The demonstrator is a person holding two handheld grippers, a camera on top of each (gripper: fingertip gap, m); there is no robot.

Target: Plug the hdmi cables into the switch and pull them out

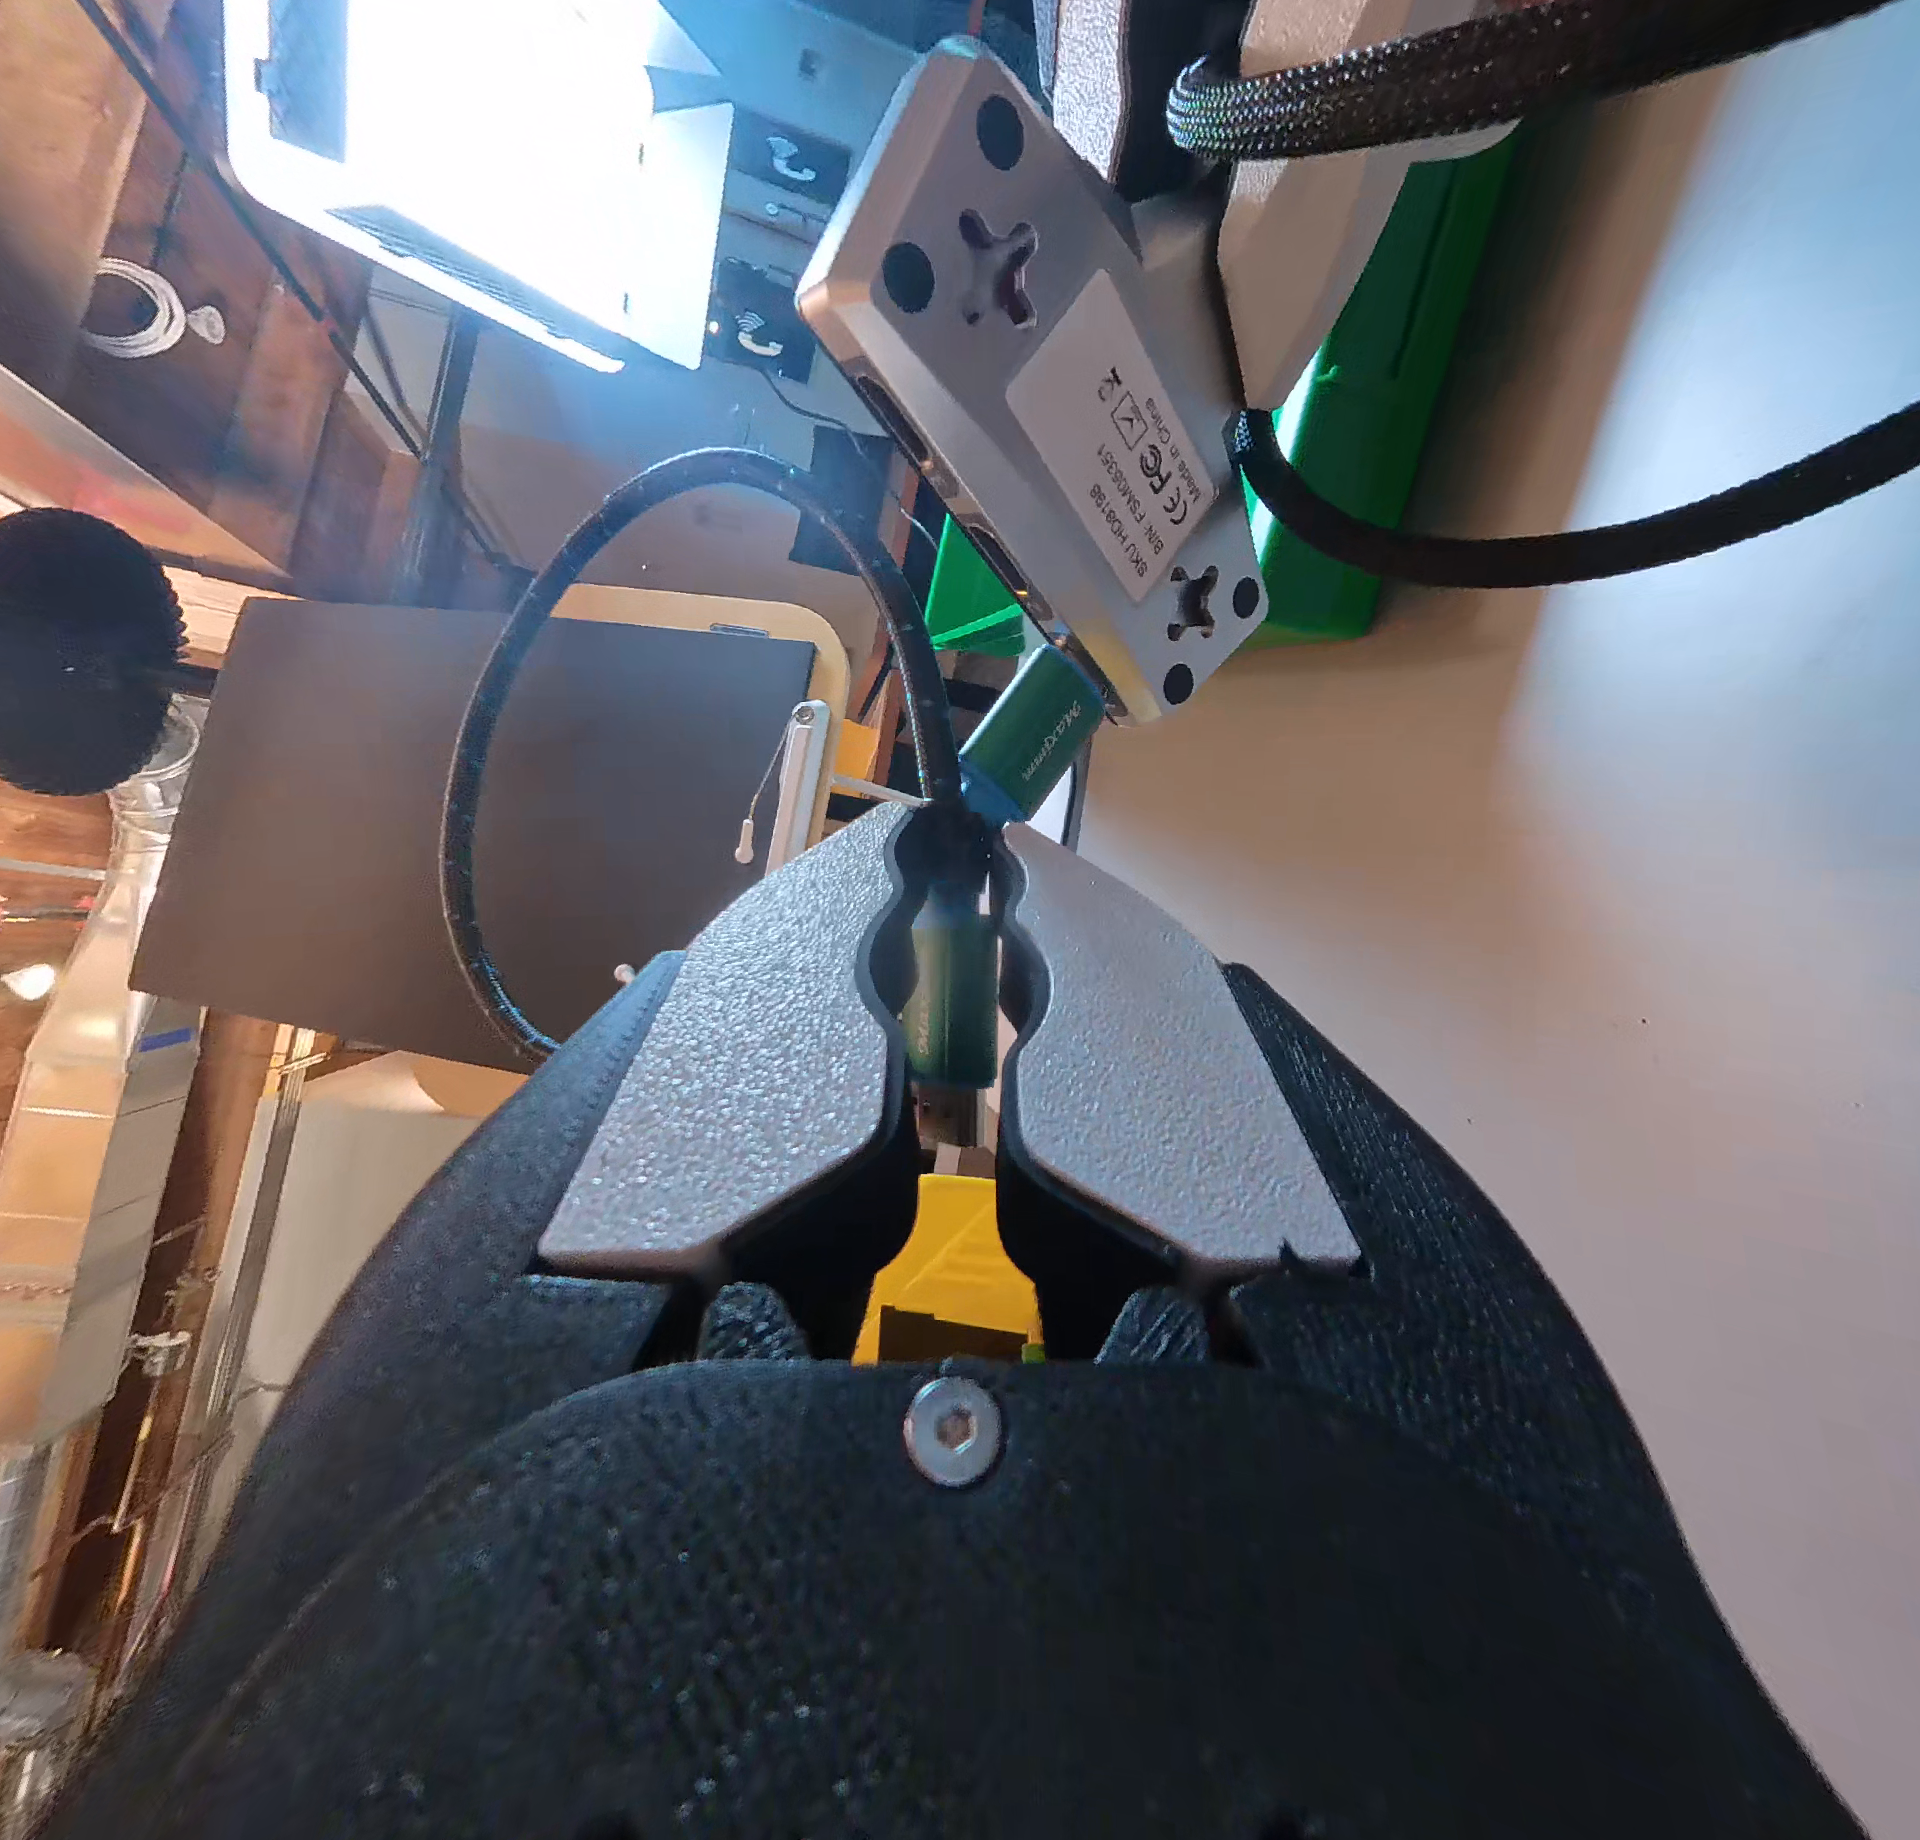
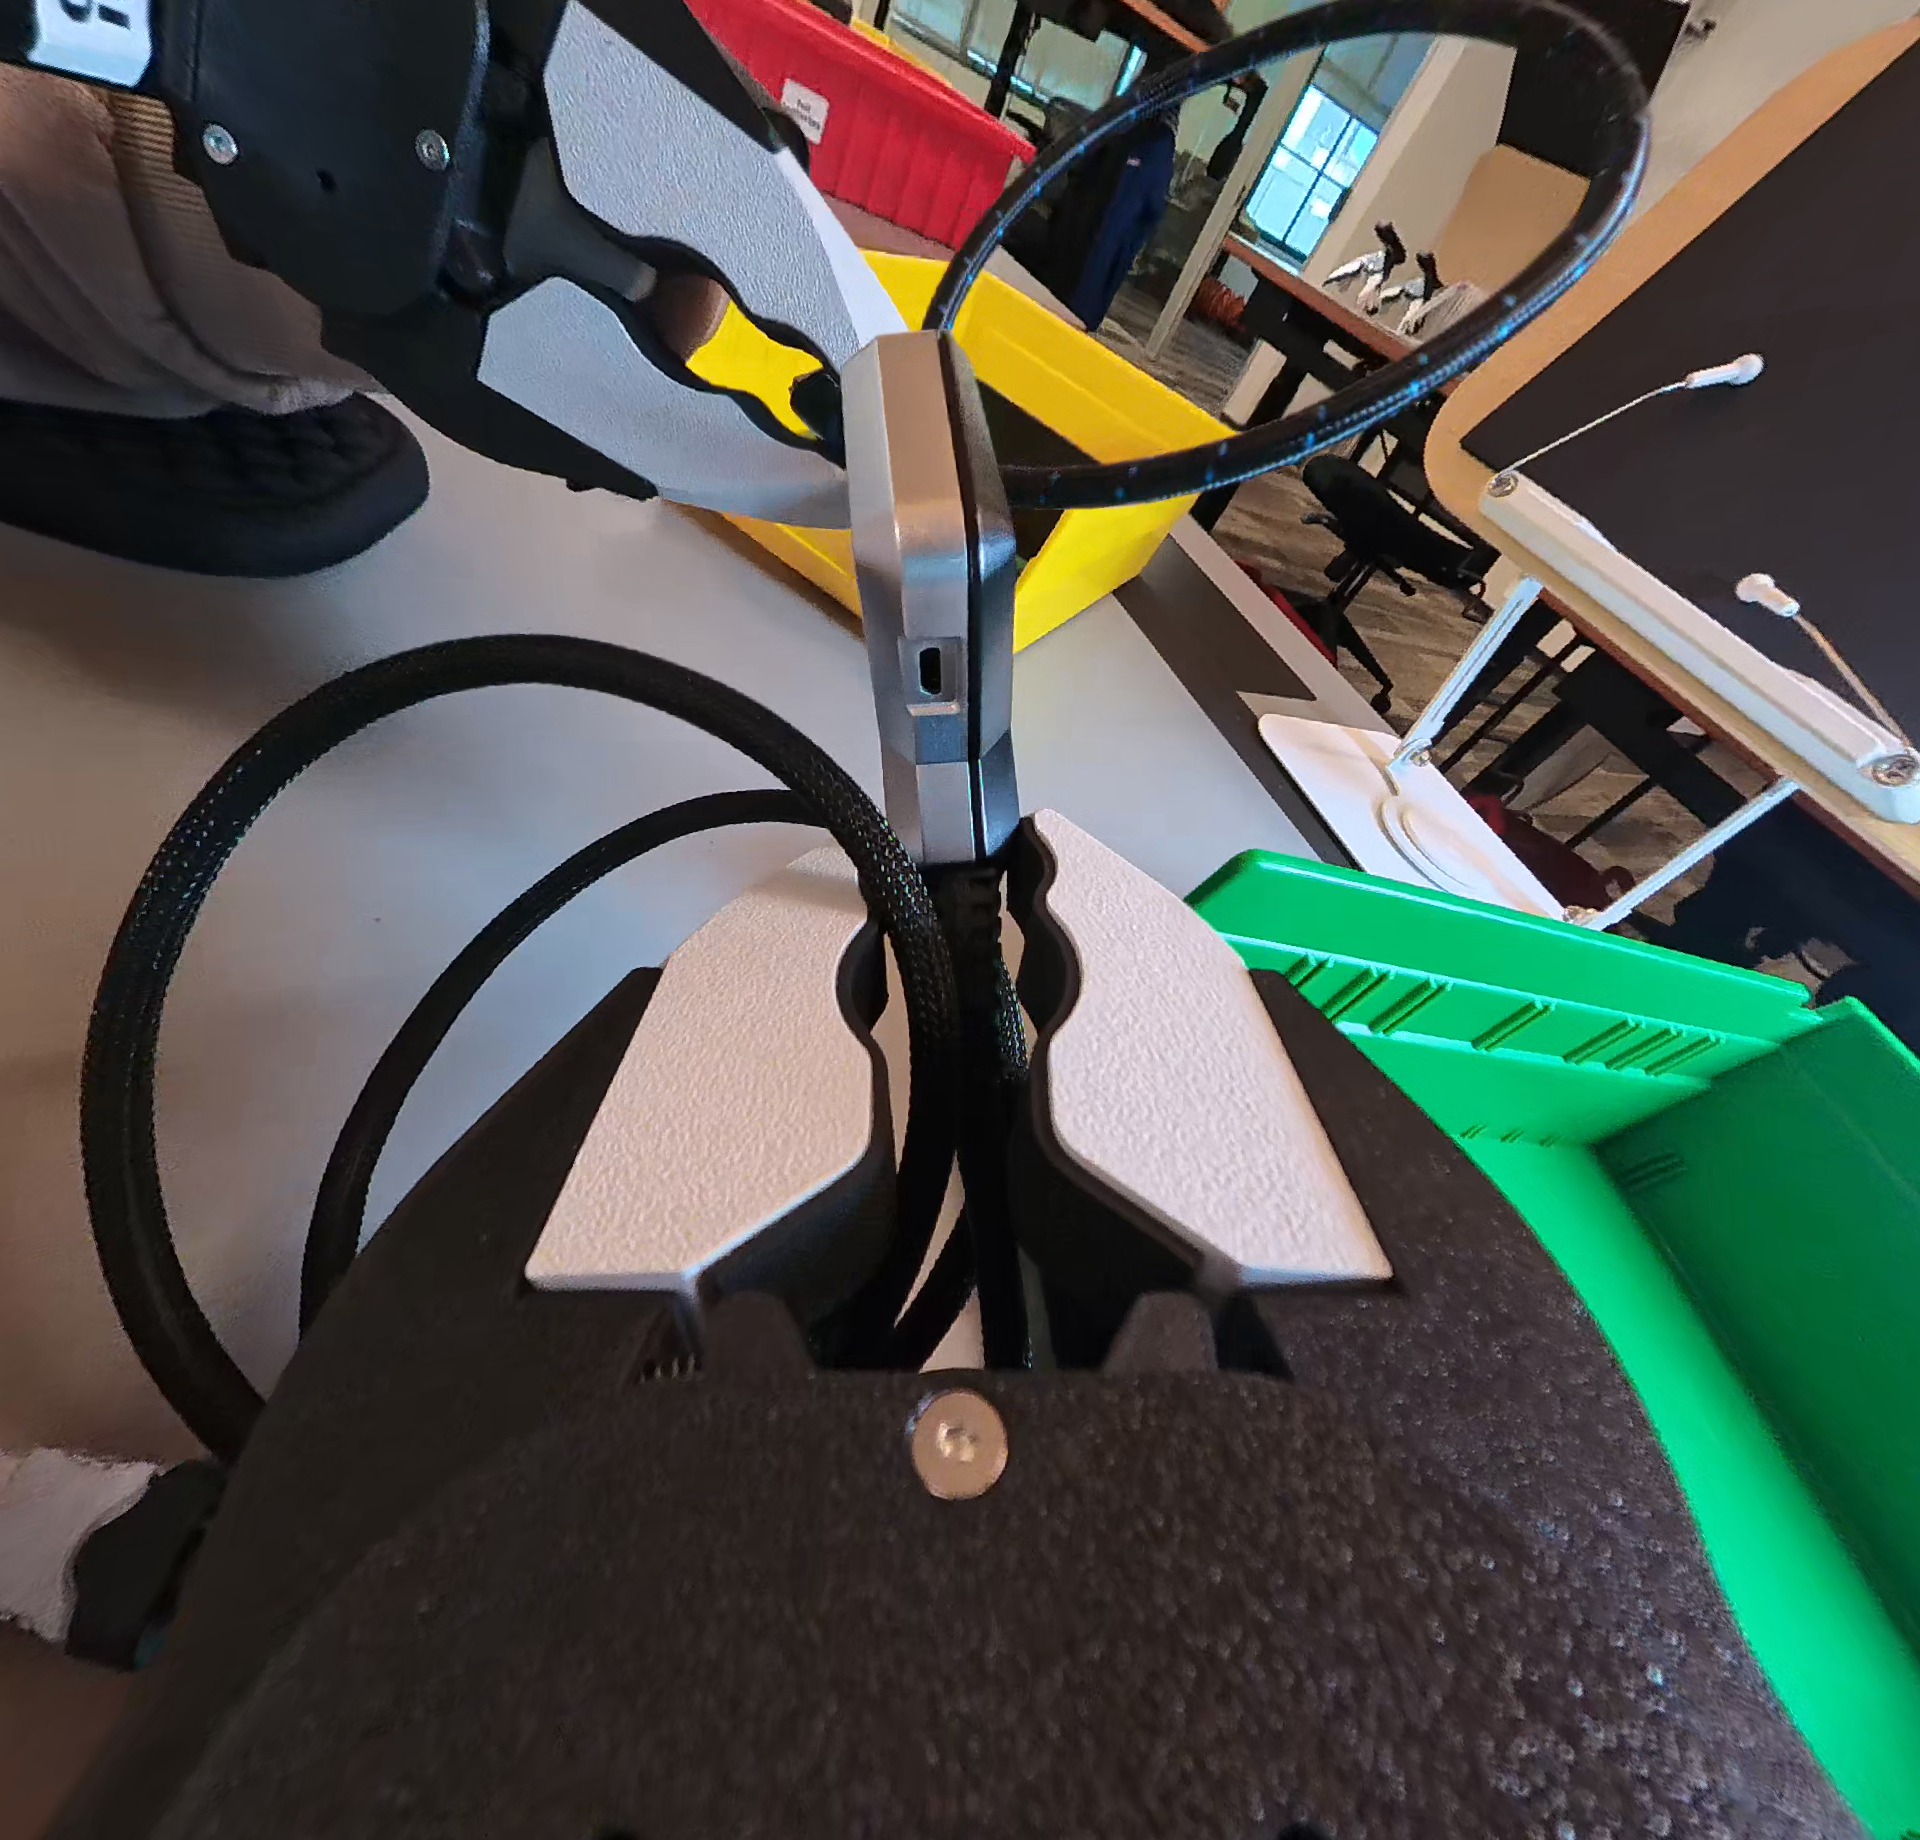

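I see the switch [image 2: 940, 585], a slim silver box, held up on edge above the worktop [image 2: 520, 647], its small side port facing my right camera. From the left camera its underside [image 1: 1039, 388] shows, with a pale sticker, screw slots and two open ports along one edge. A green-shelled HDMI plug [image 1: 1029, 732] sits at the lowest corner of that edge, touching the switch; whether it is fully seated I cannot tell.

My left claw [image 1: 951, 855] is clamped together on a second green plug [image 1: 951, 1001], which lies back between the fingers with its metal tip pointing toward the camera. Its black braided cable [image 1: 499, 751] loops out from the claw tips.

My right claw [image 2: 987, 886] is closed on the bottom end of the switch, with a thick black braided cable [image 2: 145, 959] pinched there too and curling away over the worktop. A thinner black cable with blue flecks [image 2: 1455, 45] arcs up and over from the switch's far side.

In the right view the left claw [image 2: 821, 408] meets the switch's top edge. A yellow bin [image 2: 1091, 408] stands behind the switch, a green bin [image 2: 1558, 1063] just beside my right claw, and a red bin [image 2: 883, 117] farther back.
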